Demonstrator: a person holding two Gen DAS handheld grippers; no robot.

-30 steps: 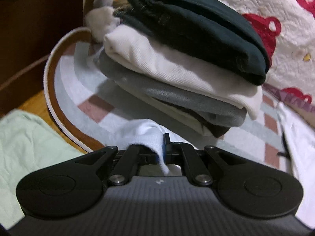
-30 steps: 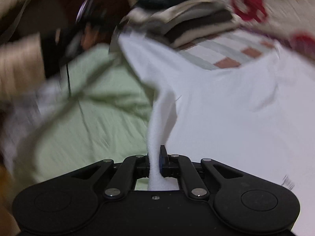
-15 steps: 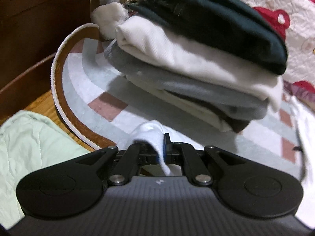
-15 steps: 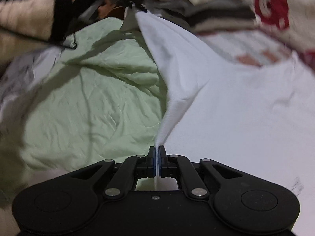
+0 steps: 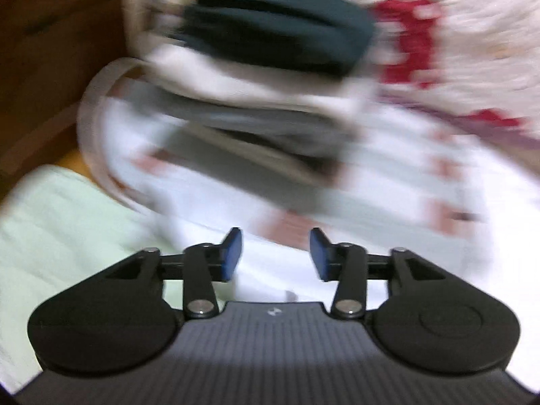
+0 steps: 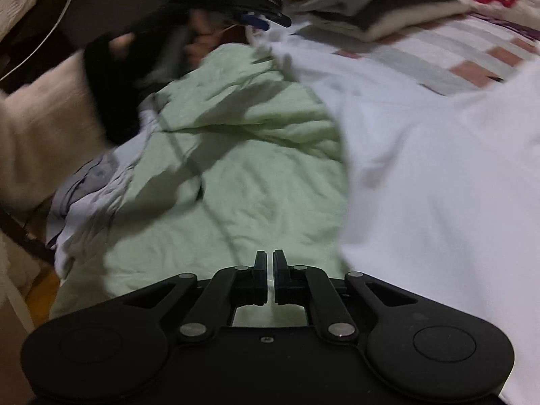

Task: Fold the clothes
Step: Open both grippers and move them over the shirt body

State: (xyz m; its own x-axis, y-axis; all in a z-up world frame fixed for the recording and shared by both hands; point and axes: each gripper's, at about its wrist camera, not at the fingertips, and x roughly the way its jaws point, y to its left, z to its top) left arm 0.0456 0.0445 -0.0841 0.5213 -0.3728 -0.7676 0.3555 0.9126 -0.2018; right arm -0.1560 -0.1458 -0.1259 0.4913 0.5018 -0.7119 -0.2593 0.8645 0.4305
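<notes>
L gripper (image 5: 275, 253): jaws spread wide, blue pads apart, nothing between them. Poised over white cloth at near edge of mat. View heavily blurred.
R gripper (image 6: 269, 278): jaws nearly pressed together, thin slit left. A pale sliver shows in the slit; cannot tell if that is cloth being pinched.
White garment (image 6: 438, 175): task item. Spread flat over the mat, fills right side of R view; far corner runs up toward L gripper as seen in R view (image 6: 260, 17). Also under L jaws (image 5: 276, 270).
Folded stack (image 5: 270, 77): dark green piece on top, then white, grey, cream/brown layers. Sits at far edge of mat, beyond white garment. Same stack in R view (image 6: 371, 3).
Mat (image 5: 422, 175): pale w/ grey and pink checks, brown-and-white rim on left side.
Green garment (image 6: 236, 168): crumpled, lies left of white garment, touching its edge. Partly off mat rim in L view (image 5: 60, 222).
Grey-lilac cloth (image 6: 91, 189): bunched at left edge of green garment.
Sleeve (image 6: 40, 128): cream, fuzzy, w/ dark cuff, far left of R view; blurred.
Quilt (image 5: 455, 33): white w/ red shapes, behind the stack.
</notes>
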